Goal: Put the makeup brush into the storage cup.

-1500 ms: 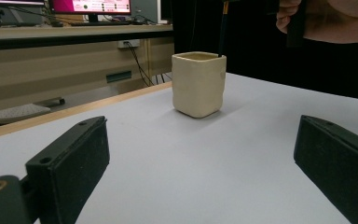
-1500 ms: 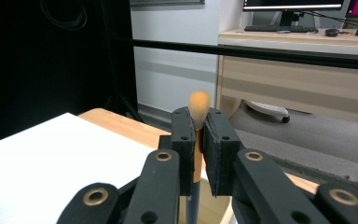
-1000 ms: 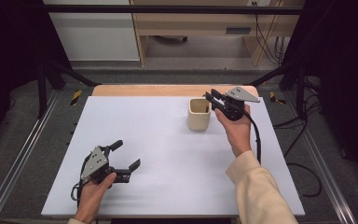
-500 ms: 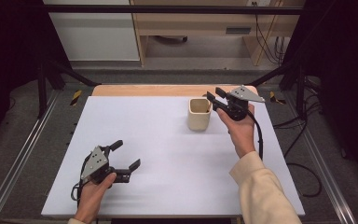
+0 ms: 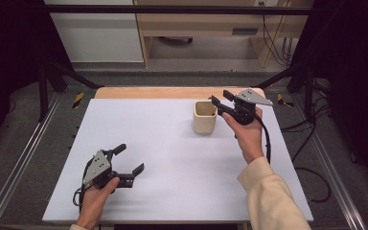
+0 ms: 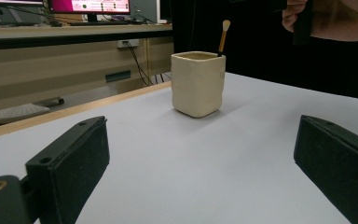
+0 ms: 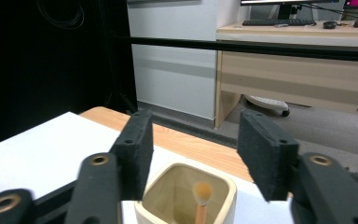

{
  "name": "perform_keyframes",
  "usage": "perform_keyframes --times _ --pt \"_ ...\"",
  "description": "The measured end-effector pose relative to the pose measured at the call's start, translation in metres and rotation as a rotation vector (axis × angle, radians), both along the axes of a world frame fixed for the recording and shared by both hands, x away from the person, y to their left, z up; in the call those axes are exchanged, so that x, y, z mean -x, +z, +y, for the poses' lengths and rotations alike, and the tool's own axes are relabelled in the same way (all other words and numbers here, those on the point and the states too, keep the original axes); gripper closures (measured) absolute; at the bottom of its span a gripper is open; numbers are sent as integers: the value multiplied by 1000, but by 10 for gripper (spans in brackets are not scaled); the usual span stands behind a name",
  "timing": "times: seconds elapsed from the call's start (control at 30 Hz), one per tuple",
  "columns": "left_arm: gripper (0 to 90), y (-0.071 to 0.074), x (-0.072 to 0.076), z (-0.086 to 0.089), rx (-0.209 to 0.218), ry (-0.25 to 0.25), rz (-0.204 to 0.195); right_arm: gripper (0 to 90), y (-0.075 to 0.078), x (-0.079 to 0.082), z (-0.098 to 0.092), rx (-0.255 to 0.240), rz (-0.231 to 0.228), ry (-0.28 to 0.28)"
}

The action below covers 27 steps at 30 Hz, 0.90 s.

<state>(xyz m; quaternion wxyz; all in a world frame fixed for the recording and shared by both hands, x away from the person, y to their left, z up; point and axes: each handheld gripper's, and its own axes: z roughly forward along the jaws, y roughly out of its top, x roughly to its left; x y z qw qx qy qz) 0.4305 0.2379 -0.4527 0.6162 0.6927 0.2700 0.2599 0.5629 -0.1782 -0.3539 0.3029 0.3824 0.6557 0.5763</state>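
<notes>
With its jaws just opening and nothing between them, the right gripper (image 5: 219,101) is hovering above the cream cup (image 5: 204,117), where what looks like a small brush (image 7: 201,200) is standing, while the left gripper (image 5: 127,160) is idling open.

White table top (image 5: 172,158) open between hands; lone obstacle is cream cup (image 5: 204,117) at 1 o'clock, brush (image 7: 201,203) standing inside, right gripper (image 5: 221,102) just above it.
</notes>
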Motion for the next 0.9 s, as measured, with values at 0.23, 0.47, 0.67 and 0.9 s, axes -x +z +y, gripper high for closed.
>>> perform_keyframes --times 0.23,0.47,0.67,0.9 --pt "28 0 0 -1 6 0 4 369 2 0 -3 2 16 -4" --pt "28 0 0 0 0 -1 3 278 2 1 -4 -6 39 -1" --pt "28 0 0 1 6 2 4 99 2 2 -5 -13 63 -8" --pt "27 0 -1 1 4 4 4 55 2 5 -5 -17 70 -26"
